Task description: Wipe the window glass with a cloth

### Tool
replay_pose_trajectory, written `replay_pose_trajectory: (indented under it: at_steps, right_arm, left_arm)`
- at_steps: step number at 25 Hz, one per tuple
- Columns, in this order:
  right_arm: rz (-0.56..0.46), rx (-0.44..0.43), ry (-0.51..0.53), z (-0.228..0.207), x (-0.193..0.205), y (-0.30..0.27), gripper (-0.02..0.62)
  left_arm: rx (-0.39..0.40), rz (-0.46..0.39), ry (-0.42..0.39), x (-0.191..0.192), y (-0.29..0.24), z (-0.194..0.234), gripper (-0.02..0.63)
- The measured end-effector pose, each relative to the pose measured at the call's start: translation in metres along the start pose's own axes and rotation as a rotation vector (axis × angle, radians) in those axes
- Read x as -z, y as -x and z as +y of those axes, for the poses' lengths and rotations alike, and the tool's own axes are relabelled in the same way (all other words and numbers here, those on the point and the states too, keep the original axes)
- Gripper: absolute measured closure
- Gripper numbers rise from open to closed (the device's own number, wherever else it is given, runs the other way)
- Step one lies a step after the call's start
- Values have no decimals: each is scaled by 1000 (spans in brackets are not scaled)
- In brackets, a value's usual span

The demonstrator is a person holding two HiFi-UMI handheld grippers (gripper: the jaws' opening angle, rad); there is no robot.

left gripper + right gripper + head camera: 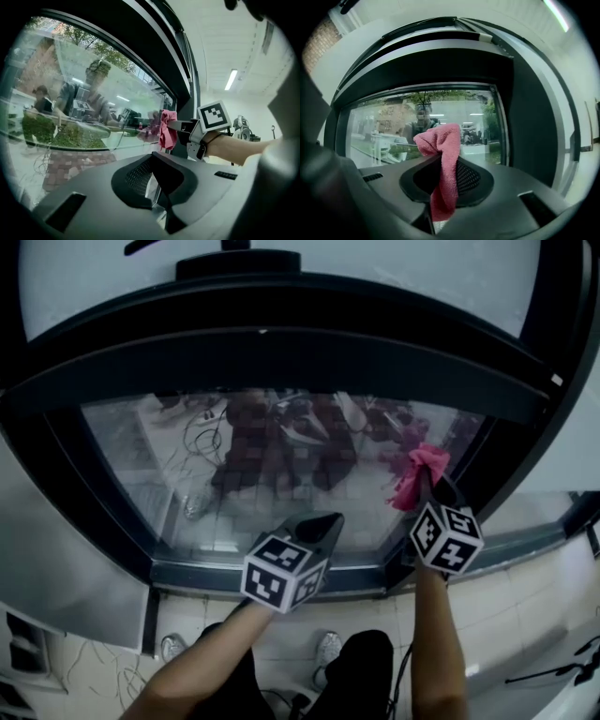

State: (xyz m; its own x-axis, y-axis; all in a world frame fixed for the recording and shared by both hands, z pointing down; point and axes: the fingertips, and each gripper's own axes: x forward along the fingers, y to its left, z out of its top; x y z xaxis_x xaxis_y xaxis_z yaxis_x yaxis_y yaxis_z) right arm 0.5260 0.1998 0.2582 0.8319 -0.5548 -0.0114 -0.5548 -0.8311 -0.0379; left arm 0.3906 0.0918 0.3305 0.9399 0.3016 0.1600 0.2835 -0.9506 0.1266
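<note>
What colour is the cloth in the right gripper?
Pink. The cloth shows best in the right gripper view.

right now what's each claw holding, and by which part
The right claw pinches the pink cloth by its lower end, bunched top free. The left claw holds nothing.

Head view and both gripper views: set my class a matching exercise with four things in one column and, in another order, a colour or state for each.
Things:
1. cloth
2. left tongs
3. right tongs
4. window frame

Colour or state:
a. black
b. shut, holding nothing
c. pink
d. shut on the cloth

Pairs: 1-c, 2-b, 3-d, 4-a.
</note>
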Motion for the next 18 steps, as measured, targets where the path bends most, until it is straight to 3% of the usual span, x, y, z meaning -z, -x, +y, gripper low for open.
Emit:
replay_pose_trajectory:
  at_steps: [7, 18]
  right_arm:
    - [-4, 130, -82, -72, -1, 5, 538]
    - [7, 225, -95, -104, -3, 4, 540]
  left_arm:
    - [45, 21, -10, 4, -30, -23, 600]
    - [57, 20, -12, 3, -36, -31, 600]
